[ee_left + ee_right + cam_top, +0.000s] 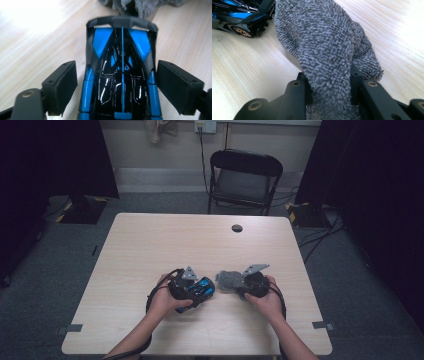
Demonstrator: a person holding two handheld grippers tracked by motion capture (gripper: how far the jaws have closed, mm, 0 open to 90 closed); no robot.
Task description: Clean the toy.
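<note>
Table (150, 245): pale wood, dark round hole (237, 228) near the far edge, right of middle.
Toy car (202, 287): black and blue, lying on the table near the front edge, about midway along it.
Left gripper (200, 292): held in the left hand (162, 302), reaching along the car.
Left gripper, own view: car (120, 75) lengthwise between the two black pads (61, 82), a gap on each side, neither pad pressing; rear wing pointing away, toward grey terry cloth at the top edge.
Left jaws: spread wide, around the car without gripping it.
Grey cloth (229, 280): bunched, just right of the car, near the front edge.
Right gripper (235, 285): held in the right hand (265, 300), clamped tight on the cloth.
Right gripper, own view: looped pile of the cloth (327, 50) rising out of the pinched jaws, draping onto the table; car's gold-rimmed wheel (242, 32) at upper left, just beside the cloth.
High view extras: black folding chair (243, 180) beyond the far edge, wall socket (205, 126) above it.
</note>
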